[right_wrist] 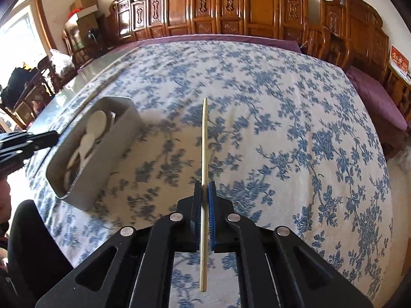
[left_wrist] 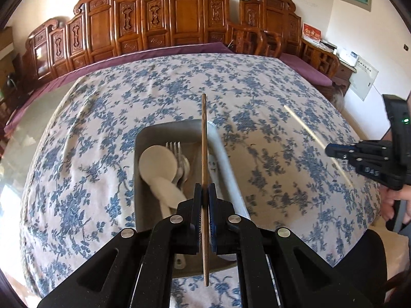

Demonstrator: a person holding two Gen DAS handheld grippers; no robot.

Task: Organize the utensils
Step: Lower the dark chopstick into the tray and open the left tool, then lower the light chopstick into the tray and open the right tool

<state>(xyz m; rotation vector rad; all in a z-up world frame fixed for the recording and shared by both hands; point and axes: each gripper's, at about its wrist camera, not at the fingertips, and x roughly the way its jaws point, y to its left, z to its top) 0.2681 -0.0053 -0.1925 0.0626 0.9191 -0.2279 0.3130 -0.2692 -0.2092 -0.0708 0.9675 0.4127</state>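
Note:
My left gripper [left_wrist: 204, 190] is shut on a dark brown chopstick [left_wrist: 204, 138], held above the grey utensil tray [left_wrist: 143, 138]. White spoons [left_wrist: 158, 164] and a metal fork [left_wrist: 174, 148] lie in the tray's left compartment, beside a clear divider [left_wrist: 221, 154]. In the right wrist view my right gripper [right_wrist: 204, 187] is shut on a pale bamboo chopstick [right_wrist: 204, 141], lifted over the flowered cloth to the right of the tray [right_wrist: 108, 154]. The right gripper [left_wrist: 331, 150] also shows at the right edge of the left wrist view, and the left gripper [right_wrist: 54, 136] at the left edge of the right wrist view.
A blue-flowered tablecloth [left_wrist: 257, 97] covers the table. Carved wooden furniture [left_wrist: 179, 18] with a purple cushion [left_wrist: 159, 54] lines the far side. A person's hand [left_wrist: 390, 202] holds the right gripper's handle. A window and cluttered chairs [right_wrist: 30, 82] are at the far left.

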